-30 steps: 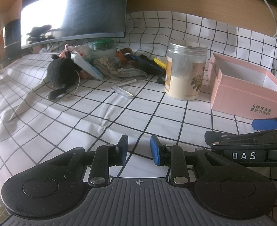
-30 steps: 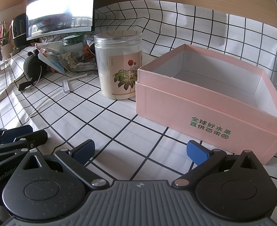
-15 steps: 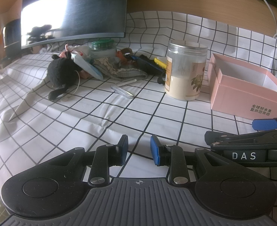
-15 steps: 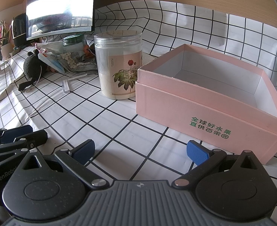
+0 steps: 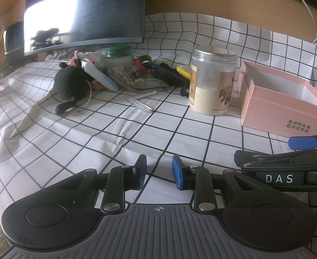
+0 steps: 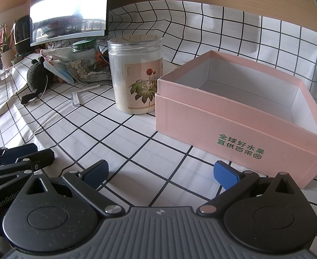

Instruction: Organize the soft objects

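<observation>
- Left wrist view: nothing has shifted since a second ago; the left gripper (image 5: 159, 170) sits at the same spot low over the checked tablecloth (image 5: 119, 129), its blue pads a narrow gap apart with only cloth showing between them.
- Right wrist view is likewise unchanged: the right gripper (image 6: 160, 172) rests low over the cloth with its jaws spread wide and nothing in them, just near of the pink box (image 6: 240, 133).
- Each gripper shows at the edge of the other's view, side by side and apart, the right one (image 5: 287, 166) at the right of the left view.
- The soft things lie untouched in a heap at the far left, under the dark monitor (image 5: 85, 15): a black plush toy (image 5: 72, 86) at the left end, a blue-and-white pouch (image 5: 100, 76) leaning on it, then crumpled patterned cloth (image 5: 137, 79).
- A green-lidded jar (image 5: 118, 54) stands behind the heap; dark items and a yellow one lie at its right end, too jumbled to name.
- Two clear plastic strips (image 5: 140, 102) lie on the cloth just near of the heap.
- A clear jar (image 6: 135, 75) with a flower label, partly filled with pale powder, stands between the heap and the box, just beside the box's left corner.
- The box is open, white inside and holds nothing.
</observation>
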`<action>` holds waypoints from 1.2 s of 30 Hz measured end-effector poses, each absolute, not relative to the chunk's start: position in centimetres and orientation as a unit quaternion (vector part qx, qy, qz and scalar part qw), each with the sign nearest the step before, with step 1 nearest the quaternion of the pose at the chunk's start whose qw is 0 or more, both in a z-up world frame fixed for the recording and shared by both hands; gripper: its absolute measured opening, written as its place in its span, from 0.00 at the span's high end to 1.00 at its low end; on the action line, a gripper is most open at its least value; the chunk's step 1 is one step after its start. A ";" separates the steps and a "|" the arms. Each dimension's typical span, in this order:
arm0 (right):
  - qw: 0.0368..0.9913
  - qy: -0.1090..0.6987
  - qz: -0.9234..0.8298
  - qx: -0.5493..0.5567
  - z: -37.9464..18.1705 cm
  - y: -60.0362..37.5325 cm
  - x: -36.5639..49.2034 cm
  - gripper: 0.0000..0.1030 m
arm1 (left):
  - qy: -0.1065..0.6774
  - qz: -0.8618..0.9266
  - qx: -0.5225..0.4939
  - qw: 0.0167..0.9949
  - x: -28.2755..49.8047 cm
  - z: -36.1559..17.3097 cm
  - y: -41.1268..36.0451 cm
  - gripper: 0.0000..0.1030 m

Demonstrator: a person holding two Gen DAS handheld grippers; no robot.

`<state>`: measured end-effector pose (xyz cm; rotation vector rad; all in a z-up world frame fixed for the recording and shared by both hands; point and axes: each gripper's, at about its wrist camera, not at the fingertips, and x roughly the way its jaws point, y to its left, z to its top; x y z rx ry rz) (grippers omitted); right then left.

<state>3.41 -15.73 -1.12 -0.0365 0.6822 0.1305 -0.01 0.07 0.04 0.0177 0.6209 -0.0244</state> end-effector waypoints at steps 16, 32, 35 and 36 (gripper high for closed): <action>0.916 0.389 0.089 -0.032 -0.1 -16.1 4.9 0.00 | 0.313 -0.032 0.036 0.948 1.8 0.7 2.1 0.71; 0.902 0.428 0.056 -0.007 2.2 -14.7 5.7 0.02 | 0.308 -0.105 -0.058 0.944 6.8 6.7 13.0 0.71; 0.921 0.388 0.042 -0.010 4.4 -12.7 5.7 0.02 | 0.303 -0.079 -0.056 0.948 8.0 7.7 16.6 0.71; 0.927 0.373 0.037 -0.013 5.3 -11.7 5.9 0.02 | 0.304 -0.067 -0.059 0.948 8.6 7.9 18.0 0.71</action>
